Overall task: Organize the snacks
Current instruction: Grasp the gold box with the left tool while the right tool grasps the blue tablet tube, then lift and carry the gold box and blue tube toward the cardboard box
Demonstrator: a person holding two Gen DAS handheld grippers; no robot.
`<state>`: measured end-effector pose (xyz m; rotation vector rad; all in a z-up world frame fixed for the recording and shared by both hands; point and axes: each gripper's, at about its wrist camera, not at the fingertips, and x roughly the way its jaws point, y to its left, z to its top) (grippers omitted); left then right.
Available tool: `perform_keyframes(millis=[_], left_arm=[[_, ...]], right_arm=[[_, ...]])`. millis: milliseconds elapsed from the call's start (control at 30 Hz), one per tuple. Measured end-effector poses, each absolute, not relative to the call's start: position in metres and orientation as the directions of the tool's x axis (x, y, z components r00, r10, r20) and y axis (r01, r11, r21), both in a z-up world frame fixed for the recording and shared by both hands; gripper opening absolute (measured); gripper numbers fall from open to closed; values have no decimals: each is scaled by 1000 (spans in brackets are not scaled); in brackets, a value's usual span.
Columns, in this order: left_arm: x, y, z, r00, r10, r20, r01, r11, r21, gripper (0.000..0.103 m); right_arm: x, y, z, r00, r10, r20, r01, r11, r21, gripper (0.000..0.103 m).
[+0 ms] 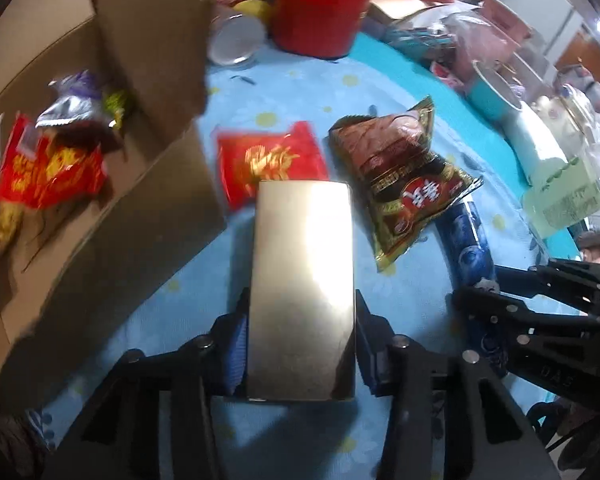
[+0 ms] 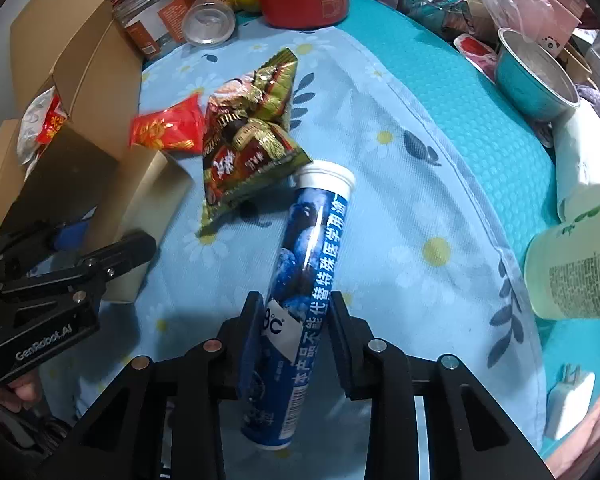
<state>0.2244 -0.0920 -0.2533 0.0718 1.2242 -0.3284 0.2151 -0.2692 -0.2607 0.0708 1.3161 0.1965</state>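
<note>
Both tongs I run are clamped: my left gripper on a smooth gold box, my right gripper on a glossy blue tube, above the floral cloth beside crinkly snack packets.

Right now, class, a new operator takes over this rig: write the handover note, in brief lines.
Left gripper: shut on the gold box.
Right gripper: shut on the blue tube.
Done: several snack packets lie in the cardboard box.
Left: the red packet and brown snack bag lie on the blue floral cloth; both held items need placing.
</note>
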Motion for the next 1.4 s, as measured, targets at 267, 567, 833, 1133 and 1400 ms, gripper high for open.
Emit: perform_keyframes(millis=[267, 567, 833, 1133, 1400], left_arm=[[201, -85, -252, 276, -165, -947, 244, 965, -98, 44], [156, -71, -252, 260, -118, -958, 205, 977, -64, 44], [117, -46, -248, 238, -87, -967, 134, 989, -56, 44], [84, -30, -255, 233, -81, -969, 86, 994, -63, 44], [94, -46, -259, 281, -30, -959, 60, 998, -14, 47]], right_arm=[[199, -260, -262, 225, 176, -958, -137, 979, 148, 29], [176, -235, -261, 194, 224, -955, -218, 959, 181, 29], [156, -205, -262, 158, 243, -957, -326, 928, 181, 29], [137, -169, -266, 132, 256, -957, -461, 871, 169, 29], [127, -173, -264, 145, 241, -960, -483, 864, 143, 31]])
